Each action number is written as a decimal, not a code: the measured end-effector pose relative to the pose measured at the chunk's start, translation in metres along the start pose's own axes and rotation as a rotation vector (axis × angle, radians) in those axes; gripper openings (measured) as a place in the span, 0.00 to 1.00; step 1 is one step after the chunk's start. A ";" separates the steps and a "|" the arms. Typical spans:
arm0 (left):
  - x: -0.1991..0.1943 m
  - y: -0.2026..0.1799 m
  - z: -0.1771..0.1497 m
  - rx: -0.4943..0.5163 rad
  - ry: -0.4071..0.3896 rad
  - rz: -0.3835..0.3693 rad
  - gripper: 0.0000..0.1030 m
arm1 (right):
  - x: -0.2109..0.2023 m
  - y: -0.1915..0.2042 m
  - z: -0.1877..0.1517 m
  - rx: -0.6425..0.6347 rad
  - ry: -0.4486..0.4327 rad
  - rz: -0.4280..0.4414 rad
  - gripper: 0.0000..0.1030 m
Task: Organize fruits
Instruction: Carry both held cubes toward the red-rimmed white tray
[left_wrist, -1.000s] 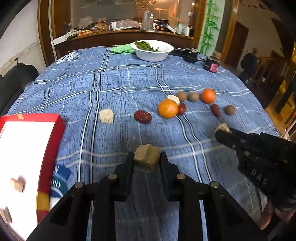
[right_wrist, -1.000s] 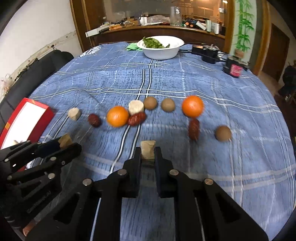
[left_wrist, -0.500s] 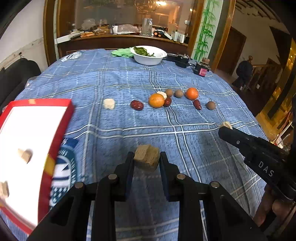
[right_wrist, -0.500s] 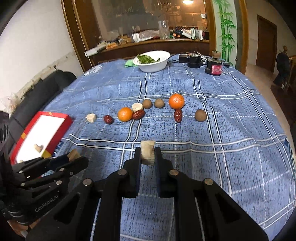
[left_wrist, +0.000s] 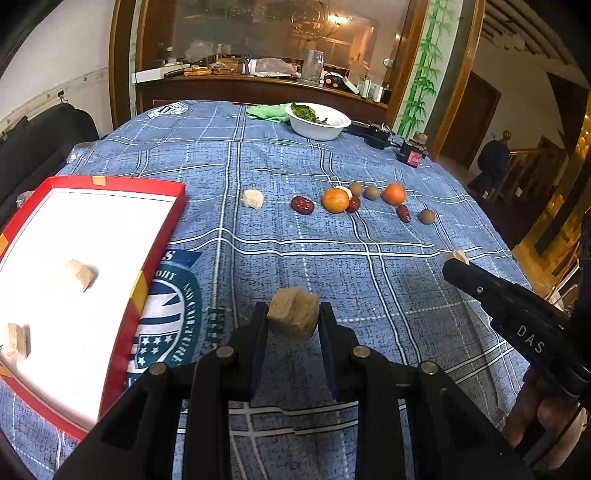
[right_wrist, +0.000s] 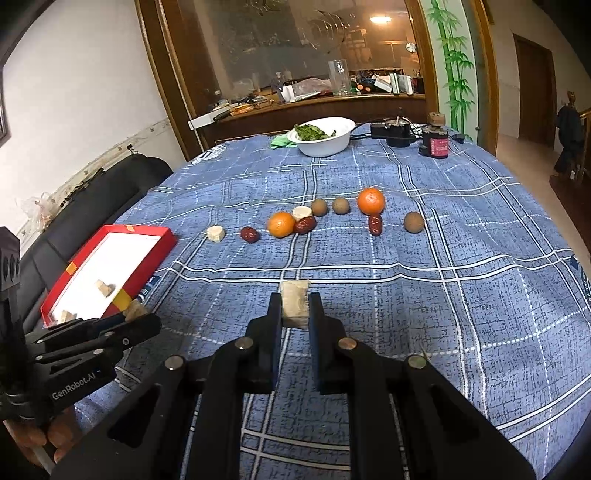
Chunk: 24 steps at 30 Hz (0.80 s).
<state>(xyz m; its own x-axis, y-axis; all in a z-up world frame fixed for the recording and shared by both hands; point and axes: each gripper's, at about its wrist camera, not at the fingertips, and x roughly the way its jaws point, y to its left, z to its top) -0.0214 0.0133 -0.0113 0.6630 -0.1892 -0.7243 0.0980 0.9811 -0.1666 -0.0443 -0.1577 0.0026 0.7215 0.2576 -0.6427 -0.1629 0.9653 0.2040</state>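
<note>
Round table (right_wrist: 480, 236) under a blue checked cloth with white lines. Behind it a wide opening framed in dark wood (right_wrist: 166, 74), its counter (right_wrist: 314, 101) cluttered with papers, boxes and a clear glass jug (right_wrist: 339, 77). A warm ceiling lamp (right_wrist: 376, 18) is lit in the far room. White wall (right_wrist: 74, 92) on the left with a strip of hooks, and a black sofa (right_wrist: 92, 206) below it. Painted green bamboo (right_wrist: 456, 62) on the right pillar; a brown door (right_wrist: 533, 85) beyond. Dim light overall.

right gripper (right_wrist: 294, 308) clamps tan chunk (right_wrist: 294, 301) | left gripper (right_wrist: 138, 317) holds another beside red tray (right_wrist: 162, 245)
</note>
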 end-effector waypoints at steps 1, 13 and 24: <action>0.000 0.001 -0.001 -0.004 0.002 0.004 0.25 | 0.000 0.002 0.000 -0.002 0.000 0.001 0.14; 0.005 0.016 -0.004 -0.035 0.037 0.095 0.25 | 0.004 0.023 -0.007 -0.033 0.022 0.036 0.14; -0.006 0.032 -0.003 -0.066 0.018 0.125 0.25 | 0.009 0.047 -0.005 -0.077 0.035 0.088 0.15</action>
<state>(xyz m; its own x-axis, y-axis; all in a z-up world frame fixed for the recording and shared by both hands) -0.0246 0.0458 -0.0145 0.6535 -0.0667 -0.7540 -0.0342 0.9925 -0.1174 -0.0485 -0.1099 0.0025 0.6782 0.3415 -0.6507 -0.2768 0.9390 0.2043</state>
